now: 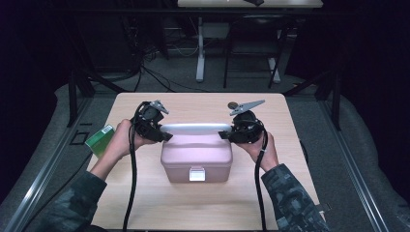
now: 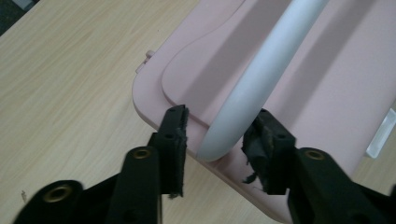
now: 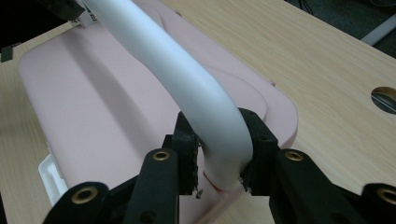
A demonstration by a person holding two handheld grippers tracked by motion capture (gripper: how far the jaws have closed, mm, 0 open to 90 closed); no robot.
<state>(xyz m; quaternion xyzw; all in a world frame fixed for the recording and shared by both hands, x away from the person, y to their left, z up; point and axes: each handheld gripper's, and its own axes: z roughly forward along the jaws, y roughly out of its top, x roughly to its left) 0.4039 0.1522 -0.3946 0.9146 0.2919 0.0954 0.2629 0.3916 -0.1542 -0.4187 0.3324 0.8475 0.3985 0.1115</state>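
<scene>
Right gripper (image 3: 218, 154): its two black jaws press against both sides of the white handle (image 3: 187, 88) at the bend near that end, so it is clamped on the handle.
Left gripper (image 2: 215, 144): jaws stand on either side of the handle's other bend; one pad looks close to the plastic, but a gap shows on the other side, so the grip reads as loose, not yet pinched.
Handle: an arched white bar, raised upright over the lid, with one gripper at each end.
Handle's long axis: runs left to right across the table, from one gripper to the other, in line with the box's length.
Pink box (image 1: 196, 157): sits near the middle of the table (image 1: 145, 203), lid shut, white latch (image 1: 196, 174) facing the person.
Which hand is nearer: both are equally placed, left hand (image 1: 121, 140) at the left end, right hand (image 1: 263, 147) at the right.
Likely next move: the left jaws must close before any lift, which should go straight up and evenly, or the box may tip.
Nearby: a green carton (image 1: 100, 139) lies by the left forearm, apart from the box.
</scene>
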